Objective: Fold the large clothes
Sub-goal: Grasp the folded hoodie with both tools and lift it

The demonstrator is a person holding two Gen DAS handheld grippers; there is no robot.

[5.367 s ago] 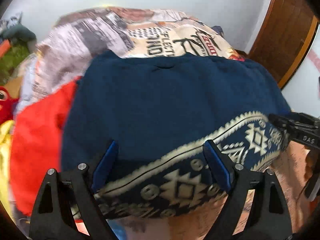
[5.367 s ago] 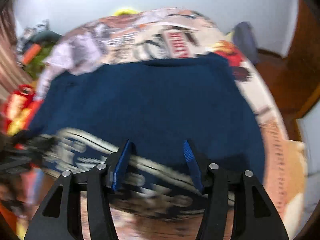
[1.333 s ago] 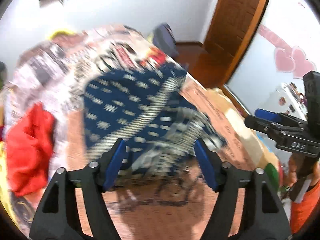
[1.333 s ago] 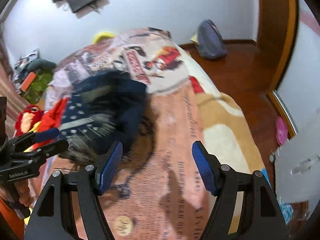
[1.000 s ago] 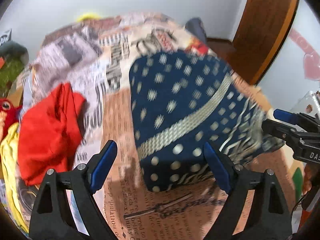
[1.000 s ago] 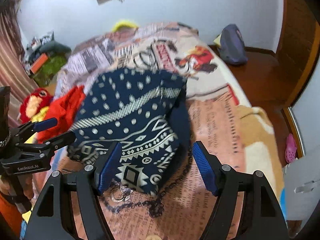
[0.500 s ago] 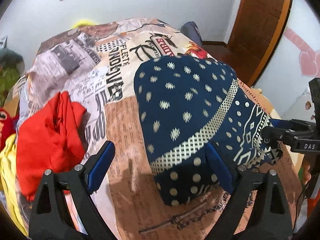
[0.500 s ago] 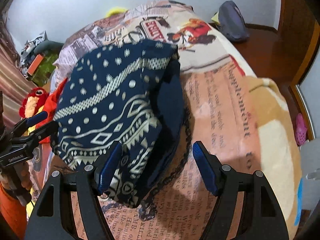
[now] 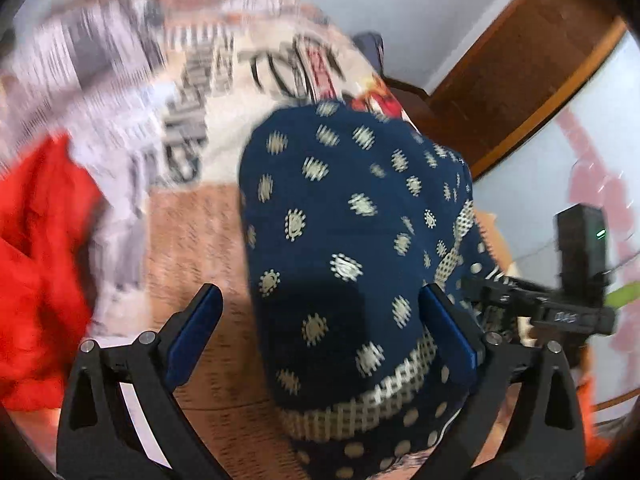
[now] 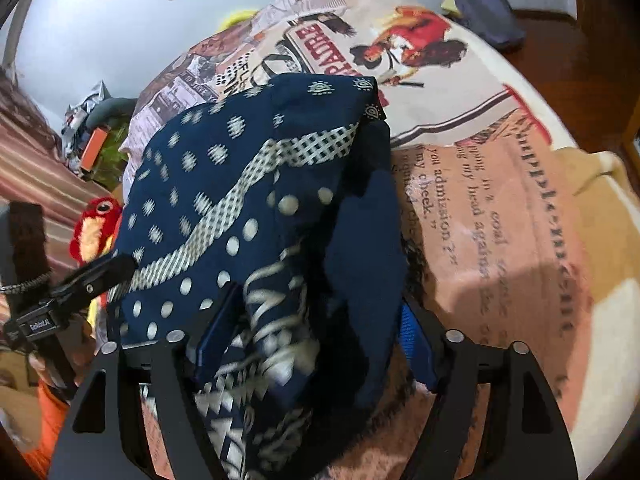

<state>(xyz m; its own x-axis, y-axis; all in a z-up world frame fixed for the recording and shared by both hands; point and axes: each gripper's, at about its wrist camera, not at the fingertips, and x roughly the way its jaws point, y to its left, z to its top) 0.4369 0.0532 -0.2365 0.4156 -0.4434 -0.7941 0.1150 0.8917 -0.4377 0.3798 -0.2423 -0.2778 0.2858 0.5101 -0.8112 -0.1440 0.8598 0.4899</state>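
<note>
Both grippers have dropped closer to the folded garment [image 9: 352, 240]. Left gripper [image 9: 320, 332] and right gripper [image 10: 312, 344], jaws just widened, straddle its near end ungripped.

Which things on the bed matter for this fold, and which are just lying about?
For the job:
- navy patterned garment, part folded on the bed cover
- left tool, open over it
- right tool, open, cloth lying between its jaws

Lying about:
- red garment
- red stuffed toy
- dark bag on the floor
</note>
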